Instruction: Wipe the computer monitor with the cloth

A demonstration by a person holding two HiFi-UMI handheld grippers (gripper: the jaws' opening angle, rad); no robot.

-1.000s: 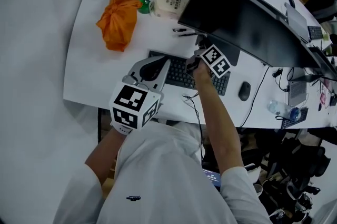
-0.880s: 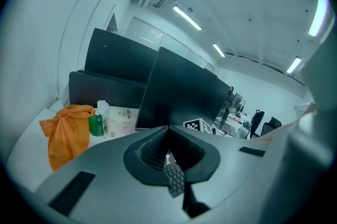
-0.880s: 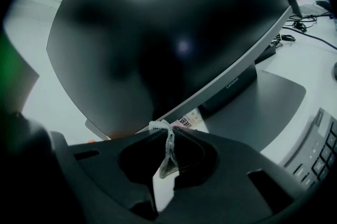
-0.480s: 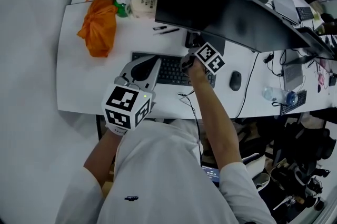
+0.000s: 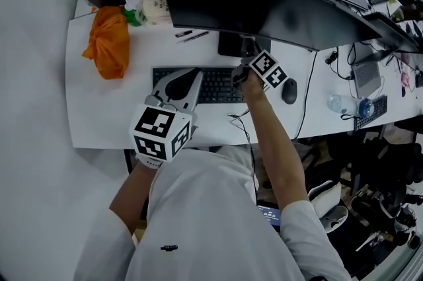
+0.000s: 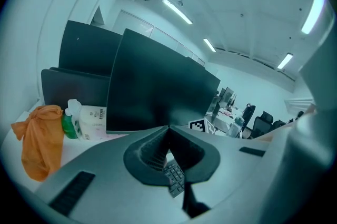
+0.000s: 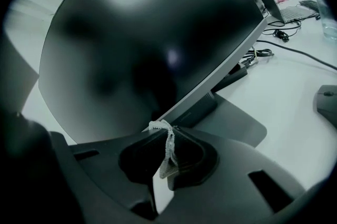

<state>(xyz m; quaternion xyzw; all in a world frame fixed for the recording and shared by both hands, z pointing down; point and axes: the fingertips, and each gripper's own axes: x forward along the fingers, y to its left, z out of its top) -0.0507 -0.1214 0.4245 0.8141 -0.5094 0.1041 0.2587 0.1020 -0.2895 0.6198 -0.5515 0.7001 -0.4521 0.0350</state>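
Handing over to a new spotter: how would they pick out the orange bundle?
On the white desk, look to the left end, past the keyboard. The orange bundle lies beside a green bottle; it alone is crumpled and orange.

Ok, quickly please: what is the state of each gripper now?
Left gripper: closed, holding nothing.
Right gripper: closed on the cloth.

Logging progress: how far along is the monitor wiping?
Done: the right gripper is shut on a thin white cloth. In hand: it sits near the bottom edge of the large dark computer monitor; contact is unclear. Remaining: wiping the screen itself. The left gripper is shut, empty, above the black keyboard.
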